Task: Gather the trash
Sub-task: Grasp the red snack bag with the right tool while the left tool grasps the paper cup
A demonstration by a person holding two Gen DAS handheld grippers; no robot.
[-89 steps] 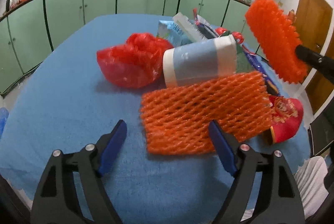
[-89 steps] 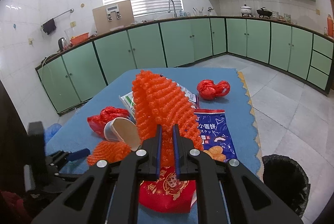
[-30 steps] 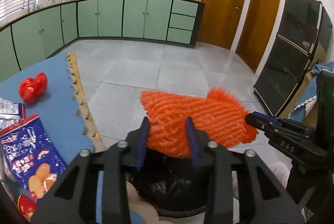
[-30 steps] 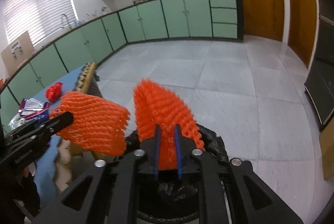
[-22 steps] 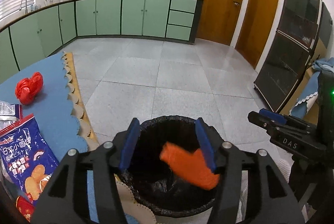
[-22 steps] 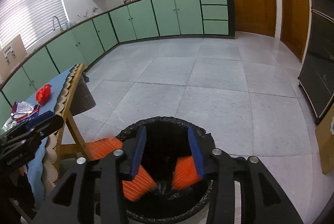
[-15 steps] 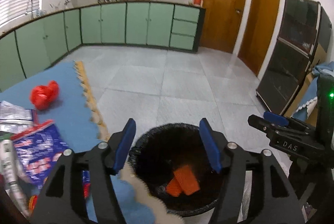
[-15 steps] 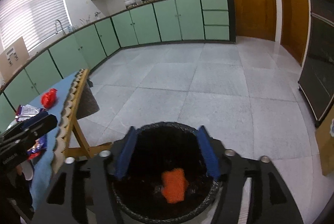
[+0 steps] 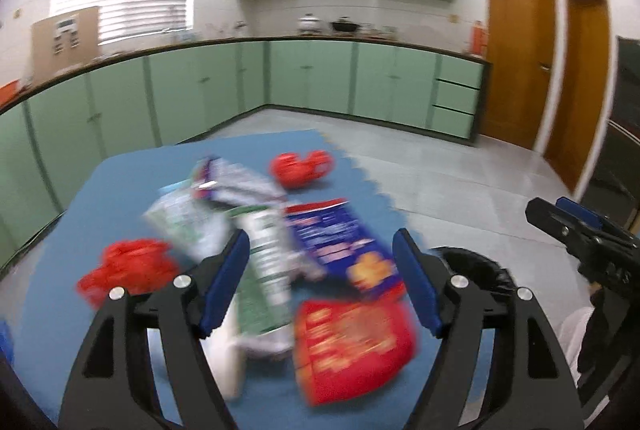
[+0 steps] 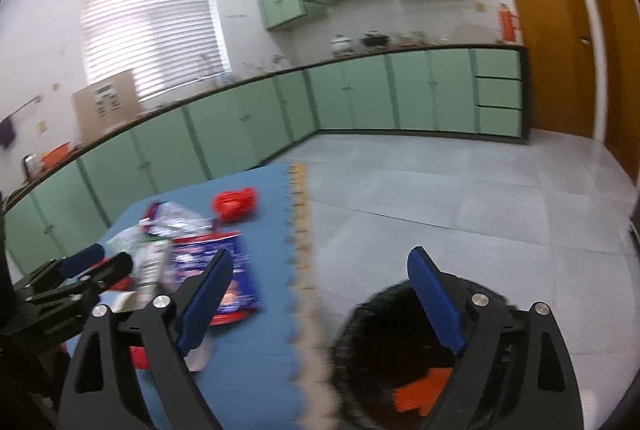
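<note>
- Green cabinets (image 9: 312, 81) run along the far walls, with wide grey tiled floor (image 10: 460, 197) open between them and the blue worktop (image 9: 132, 173).
- Scalloped worktop edge (image 10: 300, 230) runs toward the right tongs; the black bin (image 10: 380, 342) stands on the floor just beside it, low and close under that edge.
- Orange netting (image 10: 420, 392) lies inside the bin.
- Left tongs (image 9: 320, 282) hang over the worktop, jaws opening wide with nothing gripped; litter shows between and below them.
- Right tongs (image 10: 320, 302) hang over the worktop edge and the bin rim, jaws opening wide, empty.
- Litter crowds the middle of the worktop: a red packet (image 9: 352, 346) nearest, a blue snack bag (image 9: 340, 242) touching it behind, a green-and-white wrapper (image 9: 266, 270) beside them, and a silvery wrapper (image 9: 236, 181) farther back; all are blurred.
- One red plastic bag (image 9: 128, 270) lies at the left, near the pile; a second red bag (image 9: 302, 167) sits apart near the far edge.
- Bare blue worktop stays open along the left and far sides.
- From the left view, the right tongs reach in at the right margin, clear of the pile.
</note>
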